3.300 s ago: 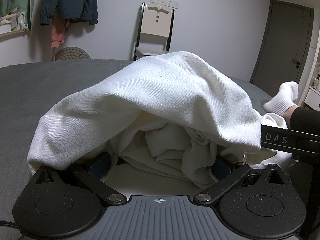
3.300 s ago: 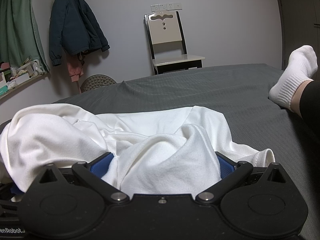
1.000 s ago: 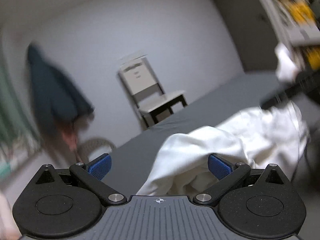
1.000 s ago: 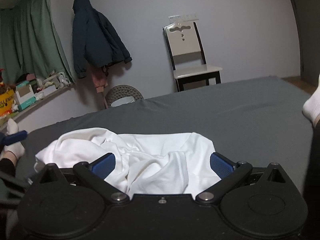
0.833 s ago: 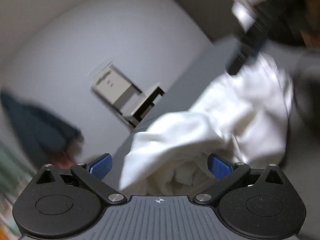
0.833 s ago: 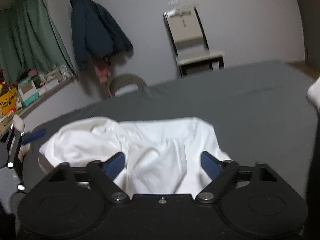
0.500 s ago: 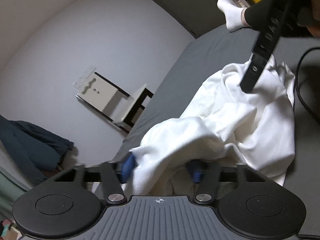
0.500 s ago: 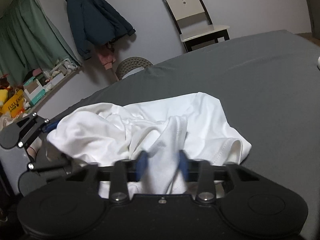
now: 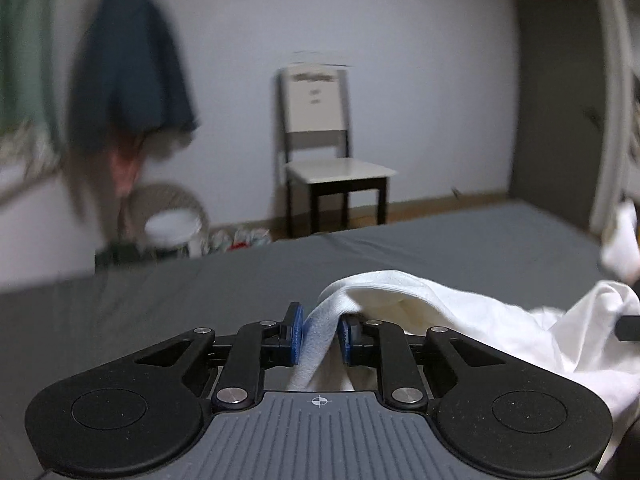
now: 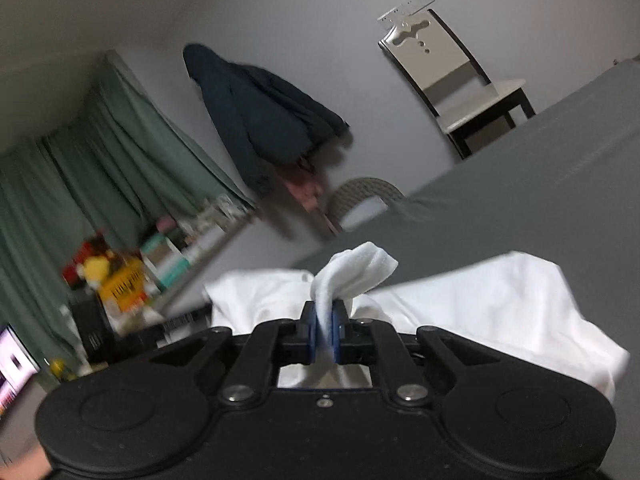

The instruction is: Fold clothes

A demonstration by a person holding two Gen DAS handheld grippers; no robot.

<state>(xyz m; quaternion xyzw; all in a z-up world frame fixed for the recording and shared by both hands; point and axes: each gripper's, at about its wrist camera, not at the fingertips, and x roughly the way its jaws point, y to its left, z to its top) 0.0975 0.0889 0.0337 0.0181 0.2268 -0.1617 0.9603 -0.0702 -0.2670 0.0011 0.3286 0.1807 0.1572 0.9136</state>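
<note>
A fold of the white shirt [image 9: 472,320] is being pinched between the blue pads [image 9: 295,334] of the left gripper [image 9: 320,334], whose fingers are drawn close together around the cloth. From that pinch the fabric is being carried up over the near right finger and is trailing away to the right, where it is lying crumpled on the grey bed [image 9: 200,292]. A white sock [image 9: 622,240] on a person's foot is being shown at the far right edge of the left view, blurred.

In the right view, another bunch of the white shirt [image 10: 500,304] is being clamped by the right gripper [image 10: 325,338], with its blue pads [image 10: 308,336] pressed tight against a thin ridge of cloth. A twisted tuft is being pushed up above the fingertips, and the rest of the garment is being spread to the left and right just beyond the tool, resting on the grey bed [image 10: 560,184].

Against the far wall a chair [image 9: 324,152] with a pale seat and dark legs is being shown, well apart from the shirt. To its left a dark blue jacket [image 9: 132,84] is being hung on the wall, with a pink garment [image 9: 126,168] beneath it and a woven basket [image 9: 168,216] on the floor below. Green curtains [image 10: 100,168] are being seen at the far left of the right view, with a cluttered shelf [image 10: 176,256] near them, too blurred for its contents to be told.
</note>
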